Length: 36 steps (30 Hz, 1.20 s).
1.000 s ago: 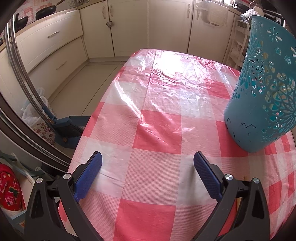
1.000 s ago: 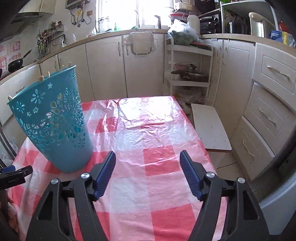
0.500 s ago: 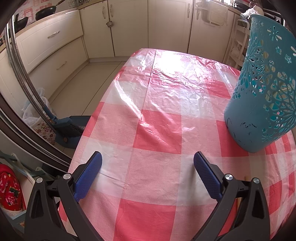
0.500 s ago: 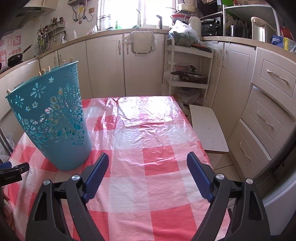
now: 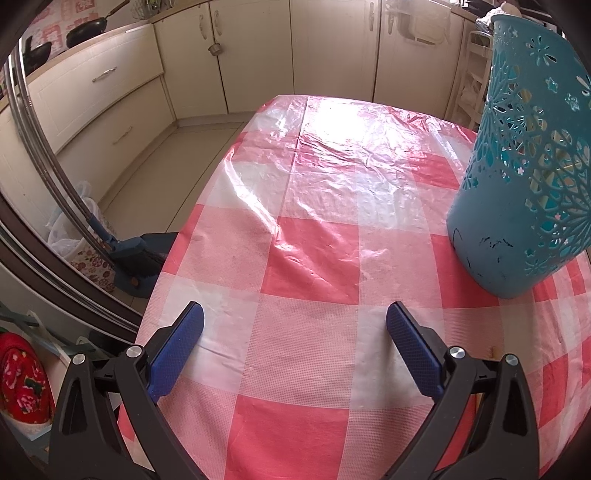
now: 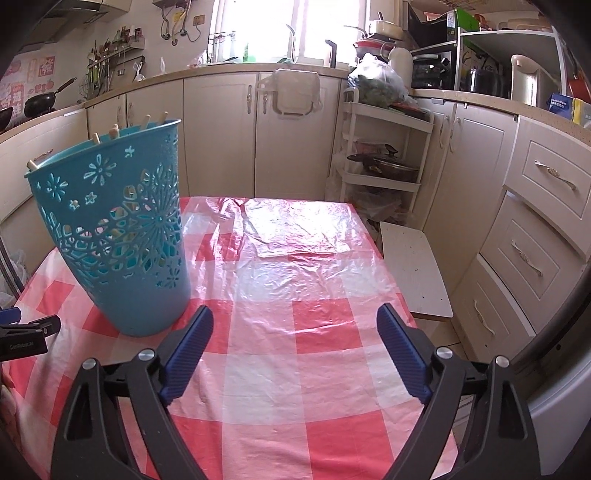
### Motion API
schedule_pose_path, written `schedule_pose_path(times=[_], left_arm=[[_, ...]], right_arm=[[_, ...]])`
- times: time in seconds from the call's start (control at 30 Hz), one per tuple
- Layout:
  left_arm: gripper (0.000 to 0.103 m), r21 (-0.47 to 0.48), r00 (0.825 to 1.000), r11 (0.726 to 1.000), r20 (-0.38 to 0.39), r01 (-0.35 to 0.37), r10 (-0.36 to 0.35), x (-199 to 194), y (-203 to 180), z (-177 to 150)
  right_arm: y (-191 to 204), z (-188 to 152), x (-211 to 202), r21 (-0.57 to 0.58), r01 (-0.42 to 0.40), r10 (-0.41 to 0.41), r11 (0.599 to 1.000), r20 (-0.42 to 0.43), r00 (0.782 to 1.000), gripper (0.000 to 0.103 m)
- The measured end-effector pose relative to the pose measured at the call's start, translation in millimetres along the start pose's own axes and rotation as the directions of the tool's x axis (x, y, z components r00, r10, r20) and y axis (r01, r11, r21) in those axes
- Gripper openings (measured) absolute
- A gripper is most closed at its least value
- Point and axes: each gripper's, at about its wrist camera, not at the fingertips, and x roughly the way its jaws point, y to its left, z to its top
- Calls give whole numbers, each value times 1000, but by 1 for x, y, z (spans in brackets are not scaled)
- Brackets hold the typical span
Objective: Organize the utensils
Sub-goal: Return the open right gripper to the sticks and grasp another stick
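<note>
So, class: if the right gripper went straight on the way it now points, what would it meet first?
Probably nothing nearby. The right gripper is open, aimed along the bare checked tablecloth. The blue basket stands left of that line, so the white cabinets beyond the table's far edge come first.

A table covered by a red-and-white checked tablecloth (image 6: 280,332) under clear, crinkled plastic fills the foreground. Cream kitchen cabinets (image 6: 218,133) line the walls behind it. A white wire-frame shelf rack (image 6: 384,147) stands at the far right corner, holding a lidded pan (image 6: 384,168). Just right of the table sits a low white bench (image 6: 413,266). On the left floor, a blue broom head (image 5: 138,254) rests beside a floral bag (partly hidden). A black wok (image 5: 86,31) sits on the left counter.
</note>
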Motion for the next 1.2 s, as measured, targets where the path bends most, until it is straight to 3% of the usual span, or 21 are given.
schedule_pose_path(times=[0.17, 0.3, 0.4, 0.47, 0.53, 0.63, 0.93, 1.1, 1.2], left_arm=[[95, -3, 1000, 1000, -2, 4, -4, 1, 1, 1], [95, -2, 1000, 1000, -1, 4, -4, 1, 1, 1], [95, -2, 1000, 1000, -1, 4, -4, 1, 1, 1], [95, -2, 1000, 1000, -1, 4, -4, 1, 1, 1], [95, -3, 1000, 1000, -1, 5, -5, 1, 1, 1], [95, -5, 1000, 1000, 0, 7, -7, 1, 2, 1], [95, -9, 1000, 1000, 2, 12, -12, 2, 4, 0], [95, -11, 1000, 1000, 3, 15, -15, 2, 3, 1], [95, -13, 1000, 1000, 4, 18, -17, 2, 3, 1]], right_arm=[[4, 0, -3, -14, -13, 13, 1000, 3, 1000, 86], [15, -15, -9, -2, -169, 168, 986, -87, 982, 83], [37, -31, -14, -20, -273, 265, 962, -173, 948, 68], [52, -38, -15, -34, -328, 313, 944, -226, 923, 51], [66, -42, -16, -49, -367, 343, 929, -261, 902, 43], [77, -44, -14, -59, -387, 356, 920, -289, 889, 35], [92, -41, -10, 5, -428, 407, 904, -325, 854, 34], [106, -39, -10, -34, -421, 387, 906, -333, 860, 33], [104, -40, -9, -4, -430, 404, 903, -333, 852, 33]])
